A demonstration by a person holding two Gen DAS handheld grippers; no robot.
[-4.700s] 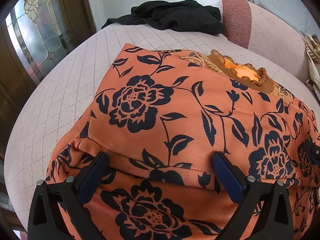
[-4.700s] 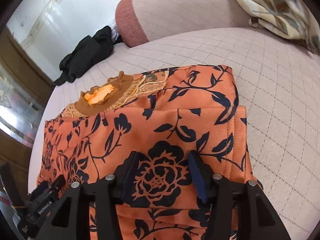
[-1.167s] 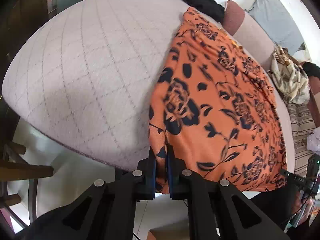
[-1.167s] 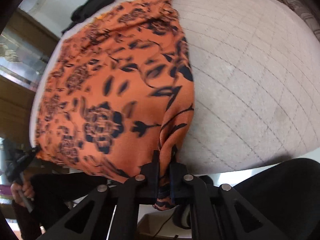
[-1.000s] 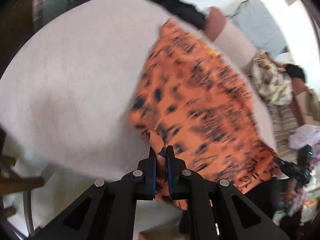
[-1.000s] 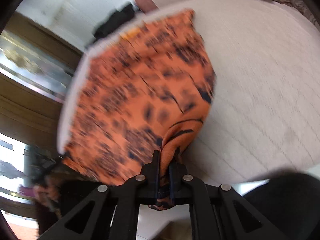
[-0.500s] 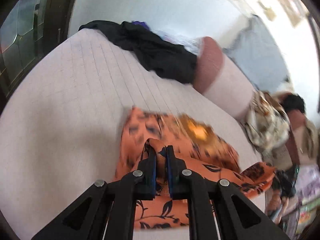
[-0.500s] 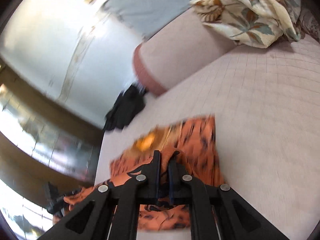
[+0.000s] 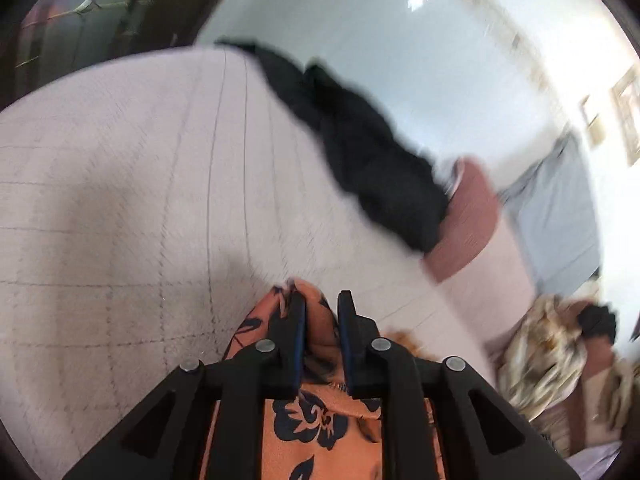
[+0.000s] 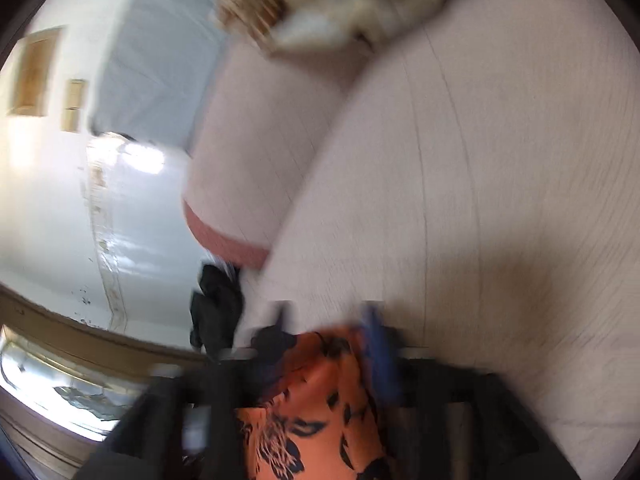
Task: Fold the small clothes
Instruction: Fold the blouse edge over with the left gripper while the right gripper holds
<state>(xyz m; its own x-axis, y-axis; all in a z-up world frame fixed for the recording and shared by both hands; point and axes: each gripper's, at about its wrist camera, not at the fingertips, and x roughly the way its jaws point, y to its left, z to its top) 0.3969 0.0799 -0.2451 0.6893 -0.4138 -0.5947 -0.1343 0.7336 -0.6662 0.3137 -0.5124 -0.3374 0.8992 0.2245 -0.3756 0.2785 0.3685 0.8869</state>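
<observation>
The orange garment point(image 9: 316, 416) with its dark flowers lies on the pale quilted bed point(image 9: 120, 208), its near part right under both cameras. In the left wrist view it runs lengthwise away from the lens, a bunched tip of cloth poking up toward the far side of the bed.

The left gripper point(image 9: 321, 316) has just been opening: its jaws stand a little apart, with that orange fold between them, and the pads look eased off the cloth rather than pinching it.

The right gripper point(image 10: 328, 320) has just been opening too, and wide. The view is badly blurred, but the jaws are clearly apart, with orange fabric lying between them and not pressed.

Beyond the tip, a black garment point(image 9: 360, 152) is heaped at the far edge of the bed, touching a pink bolster point(image 9: 472, 220). A patterned cream cloth point(image 9: 540, 356) sits off to the right of the bolster. Behind it all are a white wall point(image 9: 380, 40) and a grey cloth point(image 9: 556, 216) hanging against it. Dark wood and glass point(image 9: 80, 8) fill the upper left.
</observation>
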